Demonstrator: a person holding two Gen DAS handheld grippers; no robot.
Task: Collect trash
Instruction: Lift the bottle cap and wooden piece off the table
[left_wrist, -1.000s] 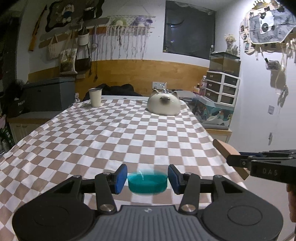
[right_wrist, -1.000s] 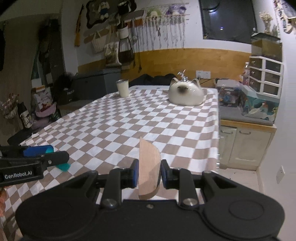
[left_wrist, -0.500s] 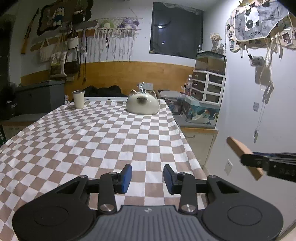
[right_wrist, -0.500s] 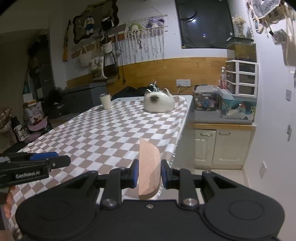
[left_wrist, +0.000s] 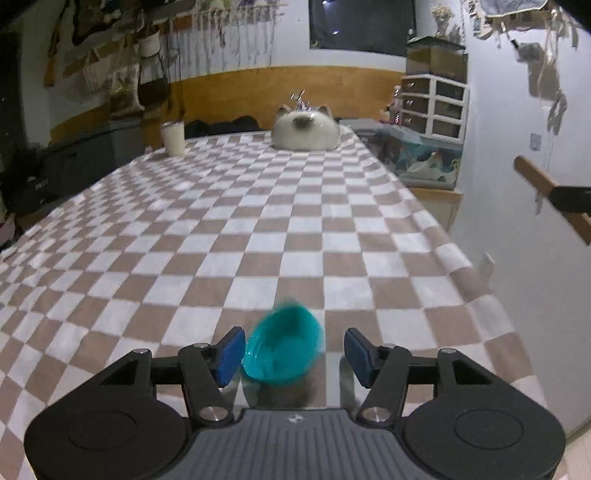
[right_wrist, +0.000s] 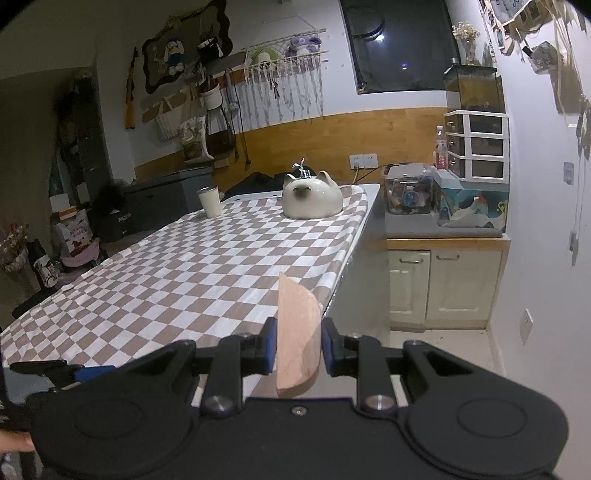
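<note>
Over the table edge, left tool tilts down, jaws just parted

no text, label or number can be read clearly anywhere in either view.

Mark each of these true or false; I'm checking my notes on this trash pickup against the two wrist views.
1. The right gripper clamps a flat wooden piece. True.
2. The left gripper is shut tight on the teal cap. False: its fingers have just been opening, and the blurred cap sits loose between them.
3. The cat-shaped white piece sits at the far end of the checkered cloth. True.
4. The white cup lies tipped over. False: it stands upright.
</note>
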